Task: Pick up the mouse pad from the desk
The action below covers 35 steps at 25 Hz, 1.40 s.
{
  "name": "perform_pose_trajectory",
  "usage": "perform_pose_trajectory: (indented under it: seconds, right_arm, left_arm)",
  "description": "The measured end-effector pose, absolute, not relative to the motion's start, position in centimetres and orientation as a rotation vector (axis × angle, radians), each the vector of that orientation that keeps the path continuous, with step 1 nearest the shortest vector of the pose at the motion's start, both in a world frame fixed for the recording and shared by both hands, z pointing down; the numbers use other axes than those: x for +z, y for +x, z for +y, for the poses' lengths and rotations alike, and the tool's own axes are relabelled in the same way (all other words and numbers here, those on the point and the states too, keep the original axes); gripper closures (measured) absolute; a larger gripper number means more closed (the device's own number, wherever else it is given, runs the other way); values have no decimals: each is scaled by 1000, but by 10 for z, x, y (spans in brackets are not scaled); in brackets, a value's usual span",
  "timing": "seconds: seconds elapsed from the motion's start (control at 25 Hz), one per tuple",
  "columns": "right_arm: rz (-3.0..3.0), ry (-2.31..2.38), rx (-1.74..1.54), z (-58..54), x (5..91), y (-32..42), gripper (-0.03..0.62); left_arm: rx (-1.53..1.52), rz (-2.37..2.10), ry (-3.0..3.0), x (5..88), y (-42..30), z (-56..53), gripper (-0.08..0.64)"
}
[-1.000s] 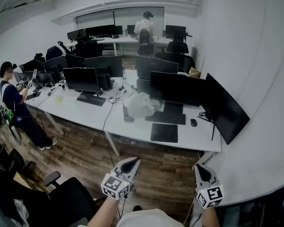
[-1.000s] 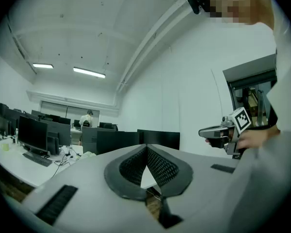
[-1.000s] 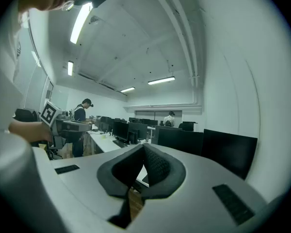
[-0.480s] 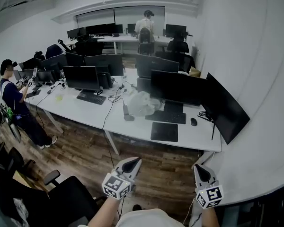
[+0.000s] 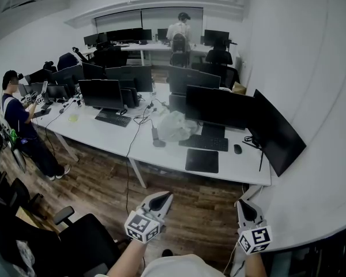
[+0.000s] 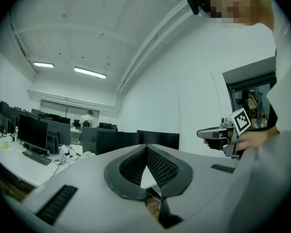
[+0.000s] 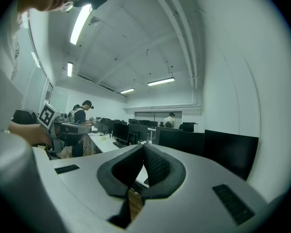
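A dark rectangular mouse pad (image 5: 202, 160) lies flat near the front edge of the white desk (image 5: 161, 154), right of the middle, below a black keyboard (image 5: 203, 142) and a black mouse (image 5: 237, 149). Both grippers hang well short of the desk, over the wooden floor. My left gripper (image 5: 161, 198) is shut and empty, its jaw tips meeting (image 6: 145, 147). My right gripper (image 5: 245, 204) is shut too, with nothing between its pads (image 7: 143, 148). Each gripper points level toward the desk.
Several black monitors (image 5: 216, 107) stand along the desk, with a white plastic bag (image 5: 174, 126) and cables between them. An angled monitor (image 5: 275, 133) sits at the desk's right end by the wall. A black chair (image 5: 81, 241) is at lower left. People stand at left (image 5: 17, 120) and at the far desks (image 5: 179, 33).
The head view has drifted slightly, so the desk sits a little lower and to the right. Both grippers stay where they were, still shut.
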State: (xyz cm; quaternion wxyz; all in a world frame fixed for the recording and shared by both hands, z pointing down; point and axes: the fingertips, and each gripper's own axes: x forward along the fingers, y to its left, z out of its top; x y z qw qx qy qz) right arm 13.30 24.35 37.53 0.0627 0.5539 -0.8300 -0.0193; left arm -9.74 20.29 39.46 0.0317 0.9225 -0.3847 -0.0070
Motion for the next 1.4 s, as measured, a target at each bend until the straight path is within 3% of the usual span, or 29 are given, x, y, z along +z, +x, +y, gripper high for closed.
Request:
perform_pose_trajectory:
  seconds: [0.56,1.0,1.4]
  right_arm:
    - [-2523,1690,-20,241,379,116,499]
    - [-2503,1737,8,235,381,99,391]
    - [-2492,1763,9,233,391,76,368]
  left_arm:
    - [-11,-1167,2830,400,-115,202,543]
    - [5,-1133,2840,409,-134,192,543]
    - [27,-1102,2840,421,-161,186,543]
